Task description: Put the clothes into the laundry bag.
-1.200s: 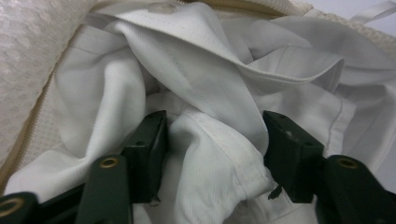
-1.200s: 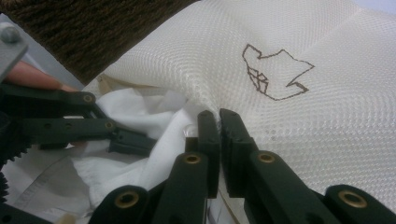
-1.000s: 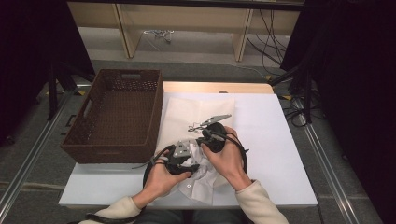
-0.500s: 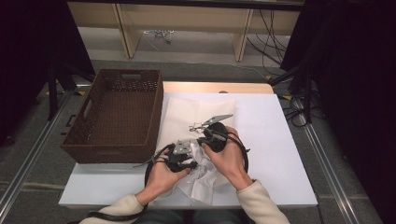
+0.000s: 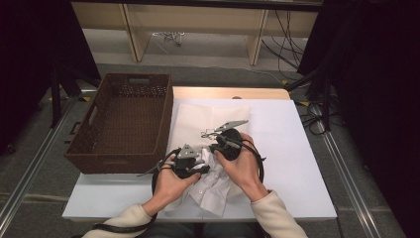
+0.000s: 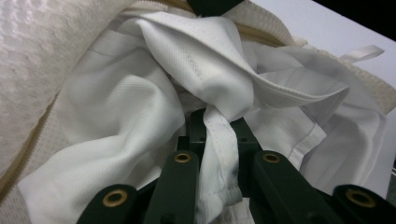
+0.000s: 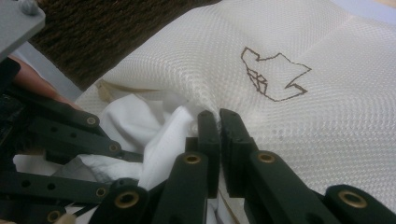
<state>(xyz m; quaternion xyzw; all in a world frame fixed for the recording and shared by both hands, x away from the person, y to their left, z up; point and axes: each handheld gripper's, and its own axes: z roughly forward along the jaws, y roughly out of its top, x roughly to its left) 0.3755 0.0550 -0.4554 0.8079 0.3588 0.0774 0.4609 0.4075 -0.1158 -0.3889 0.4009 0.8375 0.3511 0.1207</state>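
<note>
My left claw [image 6: 217, 140] has just been closing, and its jaws now pinch a seamed strip of the white shirt [image 6: 140, 107] between them. The shirt lies crumpled in front of that claw, half inside the open mouth of a cream mesh bag [image 6: 42, 51]. My right claw [image 7: 219, 126] is pressed together on the edge of the mesh bag [image 7: 289, 121], right at its opening, with the shirt [image 7: 159, 140] bunched just beside its jaws. A small brown outline drawing [image 7: 271, 74] sits on the bag beyond the right claw.

From above, the left claw [image 5: 200, 161] and the right claw [image 5: 218, 146] sit close together over the near end of the bag [image 5: 203, 116], and the shirt [image 5: 213, 191] spills out toward me. The bag lies flat on the white surface [image 5: 297, 148]. A brown woven basket [image 5: 124, 124] stands on the surface just left of the bag.
</note>
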